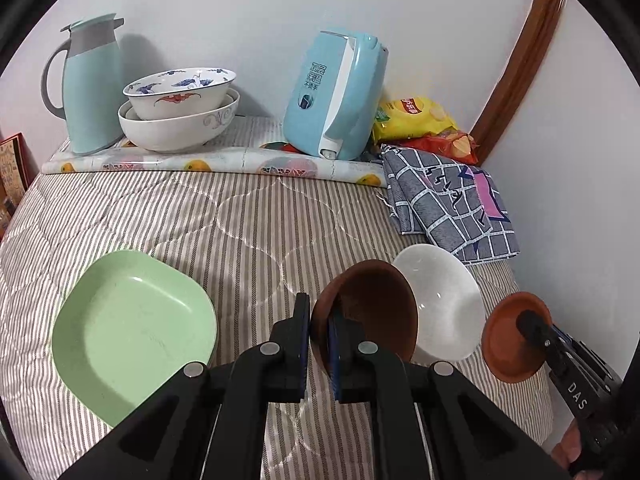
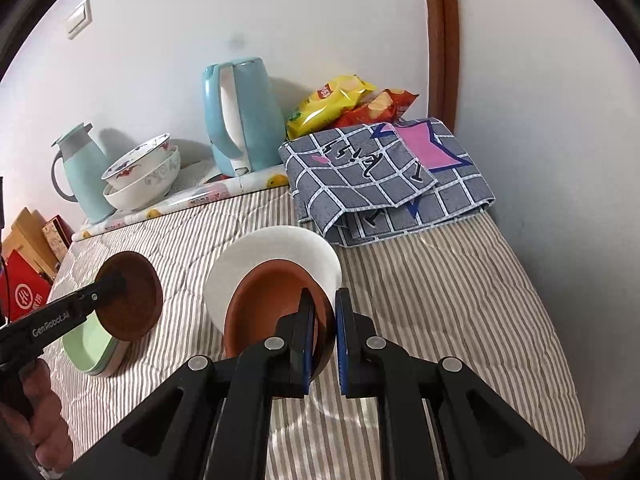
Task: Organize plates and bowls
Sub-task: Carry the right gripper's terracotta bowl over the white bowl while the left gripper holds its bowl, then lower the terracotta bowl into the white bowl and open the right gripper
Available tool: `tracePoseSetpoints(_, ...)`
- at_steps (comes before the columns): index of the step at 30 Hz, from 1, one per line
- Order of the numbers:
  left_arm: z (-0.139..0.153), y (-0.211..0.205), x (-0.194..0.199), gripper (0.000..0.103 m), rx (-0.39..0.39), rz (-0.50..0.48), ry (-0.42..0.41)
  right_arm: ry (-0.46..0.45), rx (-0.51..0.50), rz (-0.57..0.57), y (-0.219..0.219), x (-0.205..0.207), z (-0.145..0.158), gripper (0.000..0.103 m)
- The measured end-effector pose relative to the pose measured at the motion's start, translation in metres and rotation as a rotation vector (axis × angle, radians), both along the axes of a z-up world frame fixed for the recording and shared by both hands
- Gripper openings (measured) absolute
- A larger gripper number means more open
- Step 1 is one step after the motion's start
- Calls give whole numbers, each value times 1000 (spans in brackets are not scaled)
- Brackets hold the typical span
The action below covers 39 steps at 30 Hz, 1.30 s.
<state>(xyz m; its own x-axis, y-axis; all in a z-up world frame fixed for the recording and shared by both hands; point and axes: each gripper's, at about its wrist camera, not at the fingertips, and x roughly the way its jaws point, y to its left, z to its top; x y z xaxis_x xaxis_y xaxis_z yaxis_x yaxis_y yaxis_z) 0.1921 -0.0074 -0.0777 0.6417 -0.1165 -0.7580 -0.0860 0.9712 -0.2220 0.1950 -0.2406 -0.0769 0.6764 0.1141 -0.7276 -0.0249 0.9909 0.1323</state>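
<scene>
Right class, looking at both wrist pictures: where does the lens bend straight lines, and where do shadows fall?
Left wrist view: the brown door frame bows strongly and black corners ring the picture; the pale blue jug casts a soft shadow on the wall. Right wrist view: the frame curves less; the kettle casts a faint shadow.

Left gripper [image 1: 319, 320]: angled downward, jaws clamped on a bowl rim. Right gripper [image 2: 325, 320]: angled downward, jaws likewise clamped. Bare hand [image 2: 44, 412] grips the left handle.

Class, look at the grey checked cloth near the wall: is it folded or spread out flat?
Folded. The grey checked cloth lies in stacked layers, its top layer's edge sitting on the ones beneath, and it covers only one corner of the striped quilt.
</scene>
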Motion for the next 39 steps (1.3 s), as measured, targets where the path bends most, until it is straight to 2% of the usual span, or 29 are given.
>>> tracePoseSetpoints(18,-15,11,30,9,-13,12,39,71,-67,23,26,51,-31,10)
tracePoseSetpoints(39,-33,17,49,9,-35,12,74,143,-63,45,39,80,-59,10)
